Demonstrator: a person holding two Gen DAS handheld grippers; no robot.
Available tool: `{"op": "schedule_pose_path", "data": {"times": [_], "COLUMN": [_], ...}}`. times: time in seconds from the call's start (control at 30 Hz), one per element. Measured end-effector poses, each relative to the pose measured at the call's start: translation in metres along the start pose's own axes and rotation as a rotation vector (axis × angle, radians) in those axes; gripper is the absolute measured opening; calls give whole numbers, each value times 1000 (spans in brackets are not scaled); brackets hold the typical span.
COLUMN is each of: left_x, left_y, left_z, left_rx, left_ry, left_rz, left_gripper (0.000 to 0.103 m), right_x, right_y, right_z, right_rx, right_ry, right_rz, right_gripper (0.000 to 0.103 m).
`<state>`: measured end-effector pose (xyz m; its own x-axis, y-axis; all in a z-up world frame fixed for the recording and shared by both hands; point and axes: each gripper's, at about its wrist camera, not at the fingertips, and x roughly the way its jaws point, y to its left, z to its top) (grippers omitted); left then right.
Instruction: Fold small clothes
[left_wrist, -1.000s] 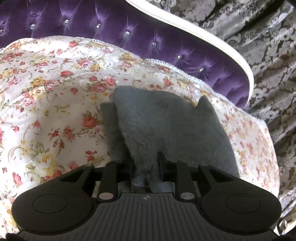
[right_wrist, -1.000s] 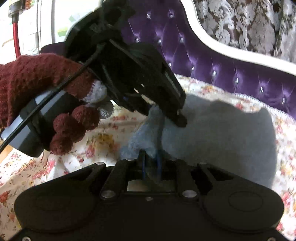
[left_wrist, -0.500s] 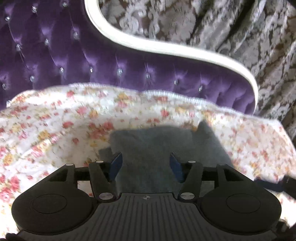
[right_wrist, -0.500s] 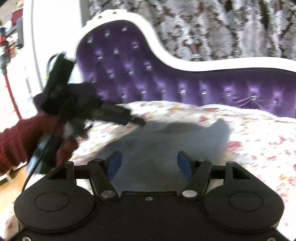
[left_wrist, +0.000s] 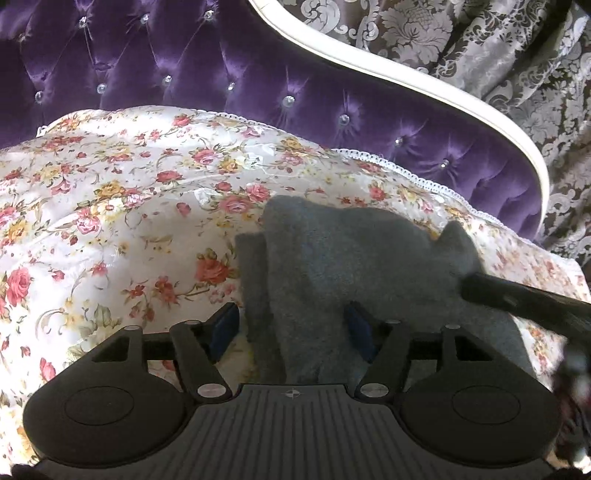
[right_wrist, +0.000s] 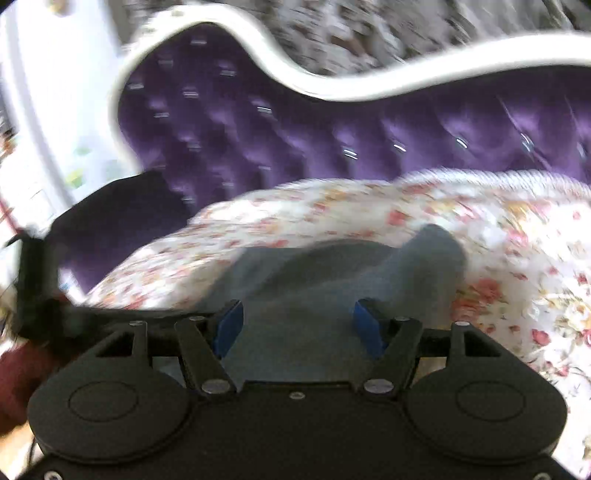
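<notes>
Left gripper (left_wrist: 291, 325) hangs low over the near edge of the grey cloth (left_wrist: 351, 258), jaws wide, nothing pinched. The cloth lies part-folded on the floral cover (left_wrist: 110, 206), 1 layer lapped over another, a corner poking up at the far right. Right gripper (right_wrist: 301, 328) is spread wide too, empty, above the cloth's near side; that view is blurred. My call: grab both near corners level, lift together, lay the fold square, then flatten that corner.
</notes>
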<state>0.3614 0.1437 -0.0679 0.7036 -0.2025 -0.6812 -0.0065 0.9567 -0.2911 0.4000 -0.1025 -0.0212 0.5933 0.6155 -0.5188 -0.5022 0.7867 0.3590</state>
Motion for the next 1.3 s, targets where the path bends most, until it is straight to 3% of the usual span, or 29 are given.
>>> {"op": "schedule_pose_path", "data": {"times": [0.13,0.2,0.37,0.5,0.53,0.7,0.77,0.93,1.07,1.13,1.3], "left_x": [0,0,-14,-38,-40,-40,-37,-28,-18,-12,-1], "left_y": [1,2,12,17,18,25,24,19,16,16,16], "left_z": [-1,-1,9,5,3,-15,-20,-26,-24,-23,-20], "left_rx": [-3,-2,-87,-98,-97,-153,-163,-150,-182,-212,-274], "left_ry": [-4,3,22,17,32,147,177,181,202,209,230], "left_rz": [-4,-8,-69,-124,-141,-239,-245,-260,-337,-368,-436], "left_gripper": [65,66,66,85,85,86,87,93,95,102,102], "right_x": [17,16,-18,-36,-38,-34,-32,-22,-8,-3,9], "right_y": [-37,-48,-53,-54,-54,-62,-62,-58,-57,-56,-54], "right_z": [4,1,-7,-11,-12,-22,-26,-32,-33,-32,-26], "right_rx": [57,55,133,181,200,305,327,342,359,362,378], "right_ry": [41,40,-32,-43,-39,-23,-13,9,20,5,-4], "right_rz": [-217,-278,-178,-79,-51,51,64,122,164,177,213], "right_gripper": [70,70,71,80,80,82,82,82,84,88,94]}}
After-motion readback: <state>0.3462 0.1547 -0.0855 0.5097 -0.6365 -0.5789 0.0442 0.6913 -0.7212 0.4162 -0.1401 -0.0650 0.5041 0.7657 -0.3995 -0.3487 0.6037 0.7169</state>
